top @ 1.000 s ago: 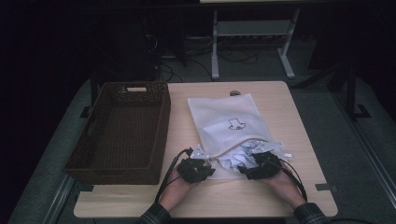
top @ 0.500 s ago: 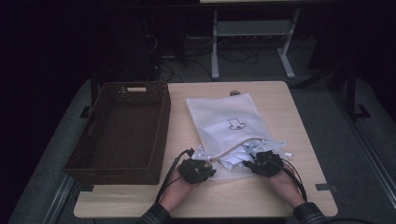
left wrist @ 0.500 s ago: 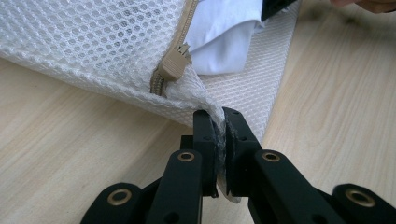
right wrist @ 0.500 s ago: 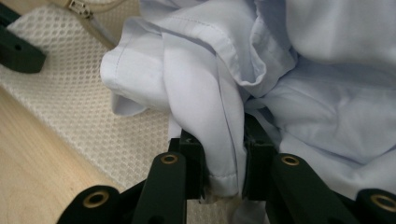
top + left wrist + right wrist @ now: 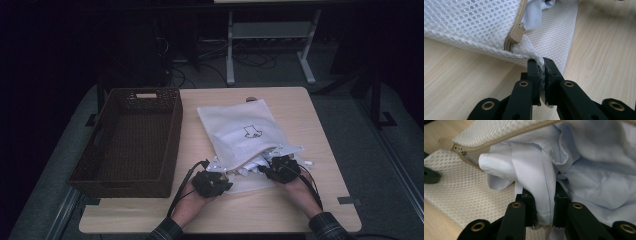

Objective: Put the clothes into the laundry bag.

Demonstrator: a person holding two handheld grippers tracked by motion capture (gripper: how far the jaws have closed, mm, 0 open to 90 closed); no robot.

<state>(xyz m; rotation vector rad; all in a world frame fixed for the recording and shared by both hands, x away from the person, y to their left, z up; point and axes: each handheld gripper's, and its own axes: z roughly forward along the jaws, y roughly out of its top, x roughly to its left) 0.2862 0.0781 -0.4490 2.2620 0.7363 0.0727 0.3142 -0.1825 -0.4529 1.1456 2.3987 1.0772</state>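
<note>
A white mesh laundry bag (image 5: 242, 132) with a printed mark lies on the wooden table, its zipped mouth toward me. My left gripper (image 5: 216, 176) is shut on the bag's near left corner; the mesh (image 5: 499, 27) is pinched between its jaws beside the beige zipper pull (image 5: 516, 32). A pale blue garment (image 5: 584, 167) spills from the bag's mouth (image 5: 252, 162). My right gripper (image 5: 272, 167) has just been closing, and a fold of that garment (image 5: 544, 202) now sits clamped between its jaws.
A dark brown wicker basket (image 5: 131, 142) stands at the table's left side, close to the bag. Bare tabletop (image 5: 320, 130) lies to the right of the bag. Beyond the table are a white stand (image 5: 270, 35) and cables on the floor.
The right gripper's hand shifted slightly at the bag's mouth. The left hand and the bag have stayed put.
</note>
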